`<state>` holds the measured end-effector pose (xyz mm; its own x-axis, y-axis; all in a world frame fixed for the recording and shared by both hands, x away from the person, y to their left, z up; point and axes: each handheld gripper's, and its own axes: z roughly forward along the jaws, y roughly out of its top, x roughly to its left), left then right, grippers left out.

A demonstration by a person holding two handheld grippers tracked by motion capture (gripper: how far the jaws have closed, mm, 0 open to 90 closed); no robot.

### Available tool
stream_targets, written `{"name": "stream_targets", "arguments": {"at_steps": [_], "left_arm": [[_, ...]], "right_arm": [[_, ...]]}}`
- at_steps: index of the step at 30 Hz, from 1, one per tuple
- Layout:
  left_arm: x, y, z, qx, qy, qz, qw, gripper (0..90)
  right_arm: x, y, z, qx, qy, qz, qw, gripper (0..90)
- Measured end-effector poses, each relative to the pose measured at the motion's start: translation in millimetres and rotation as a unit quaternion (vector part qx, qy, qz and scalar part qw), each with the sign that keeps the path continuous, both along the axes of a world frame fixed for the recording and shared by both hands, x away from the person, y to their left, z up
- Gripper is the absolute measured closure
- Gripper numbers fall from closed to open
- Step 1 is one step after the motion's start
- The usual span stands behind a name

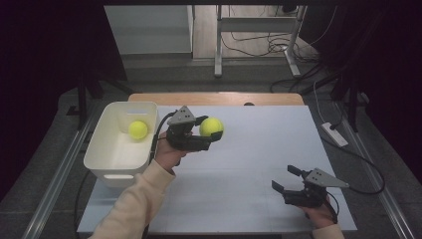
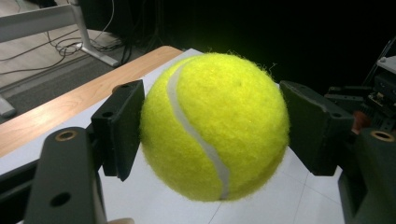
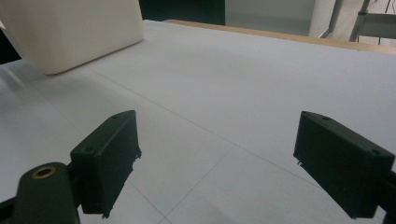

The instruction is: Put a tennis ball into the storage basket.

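hiding its sides, left gripper (image 2: 212, 128) fingers (image 2: 119, 128) clamp tennis ball (image 2: 215, 123).

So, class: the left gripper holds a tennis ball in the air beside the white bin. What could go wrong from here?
1. The left gripper pinches the tennis ball only at two opposite sides of a round, fuzzy surface, so it could slip out and roll off the table.
2. The white bin looks light and already holds a second ball; a dropped ball might bounce out or clip the rim.
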<state>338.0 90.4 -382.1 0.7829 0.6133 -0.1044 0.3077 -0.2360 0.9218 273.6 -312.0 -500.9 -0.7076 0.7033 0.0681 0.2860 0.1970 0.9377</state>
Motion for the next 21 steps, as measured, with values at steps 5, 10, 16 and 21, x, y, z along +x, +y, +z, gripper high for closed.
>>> {"name": "stream_targets", "arguments": {"at_steps": [5, 10, 16, 21], "left_arm": [[-0.8, 4.8, 2.6, 0.004, -0.004, 0.005, 1.0000, 27.2], [-1.3, 9.3, 4.3, 0.002, -0.006, 0.010, 0.9999, 27.2], [-1.7, 12.4, 4.9, 0.002, -0.005, 0.016, 0.9999, 27.3], [-1.9, 15.0, 5.9, 0.000, -0.006, 0.023, 0.9997, 27.2]], "right_arm": [[-0.2, -0.1, 0.1, 0.000, 0.000, 0.000, 1.0000, 13.9], [-0.3, 0.4, 0.1, 0.000, 0.000, 0.002, 1.0000, 13.9], [-0.4, -0.1, -0.1, 0.000, 0.001, 0.000, 1.0000, 13.9], [-0.5, 0.2, 0.1, 0.000, 0.001, 0.001, 1.0000, 13.9]]}}
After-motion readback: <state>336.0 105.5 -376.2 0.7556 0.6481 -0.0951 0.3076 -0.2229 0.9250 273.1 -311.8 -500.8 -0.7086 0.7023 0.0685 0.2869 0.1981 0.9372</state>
